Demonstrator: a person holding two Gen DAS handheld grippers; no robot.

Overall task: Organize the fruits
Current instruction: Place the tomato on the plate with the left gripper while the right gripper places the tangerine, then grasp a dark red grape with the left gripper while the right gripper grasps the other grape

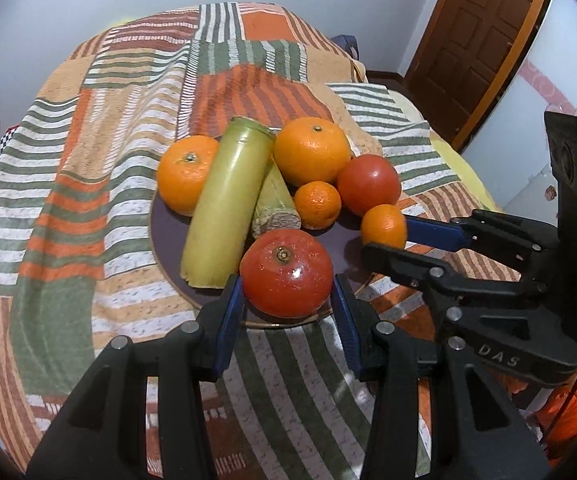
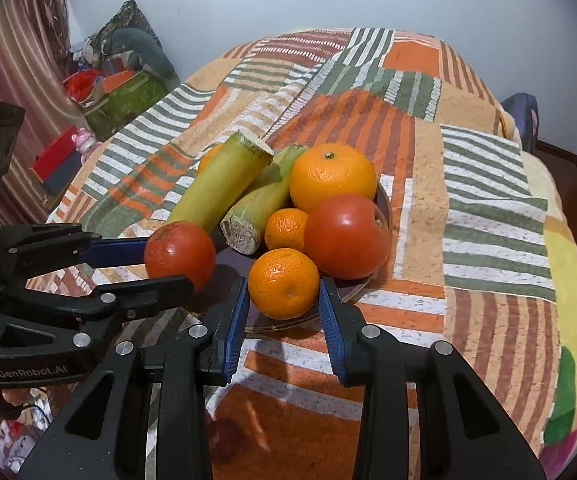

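Observation:
A dark round plate (image 1: 344, 240) on a striped bedspread holds the fruit. My left gripper (image 1: 287, 300) is shut on a red tomato (image 1: 286, 272) at the plate's near rim; the tomato also shows in the right wrist view (image 2: 180, 254). My right gripper (image 2: 284, 300) is shut on a small orange (image 2: 283, 282), which shows in the left wrist view (image 1: 383, 226) at the plate's right edge. Still on the plate are two large oranges (image 1: 311, 150) (image 1: 186, 172), a small orange (image 1: 317, 204), a second tomato (image 1: 368, 184) and two green cane pieces (image 1: 224, 200) (image 1: 274, 204).
The striped bedspread (image 1: 100, 200) covers the bed all around the plate. A wooden door (image 1: 476, 40) stands at the right. Boxes and clutter (image 2: 116, 92) lie on the floor beside the bed's left side.

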